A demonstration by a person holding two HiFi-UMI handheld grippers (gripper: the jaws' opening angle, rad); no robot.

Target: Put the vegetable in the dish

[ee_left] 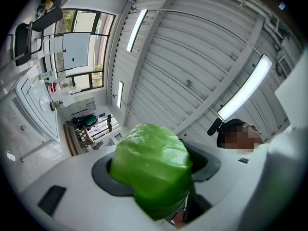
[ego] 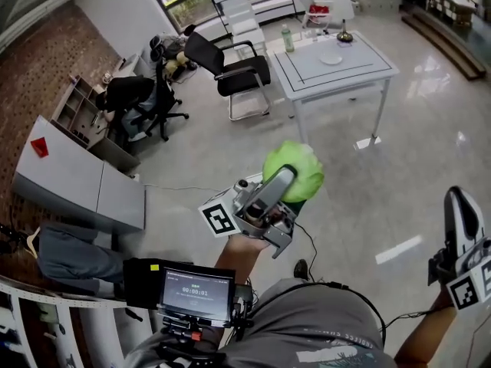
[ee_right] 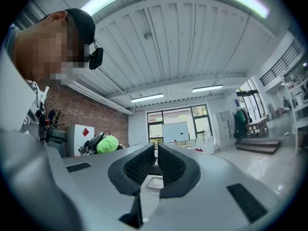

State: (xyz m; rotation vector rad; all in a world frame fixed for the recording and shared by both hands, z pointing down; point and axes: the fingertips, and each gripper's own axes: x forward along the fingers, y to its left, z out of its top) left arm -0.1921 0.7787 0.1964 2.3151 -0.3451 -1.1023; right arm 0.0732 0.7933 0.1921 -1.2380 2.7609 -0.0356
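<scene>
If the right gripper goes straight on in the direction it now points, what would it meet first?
The right gripper, jaws together and empty, points level across the room. The way looks free up to the distant whiteboard, though depth is unclear. The vegetable lies left of that line.

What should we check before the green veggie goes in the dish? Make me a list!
1. Vegetable held: the left hand-held gripper has its jaws shut on the green vegetable. Ok.
2. Right hand-held gripper free: jaws together, nothing between them. Ok.
3. Dish in sight: it sits on the white table across the room. Ok.
4. Dish empty: too small to tell. Cannot tell.
5. Vegetable above the dish: it is far off, over the floor. Not ok.
</scene>
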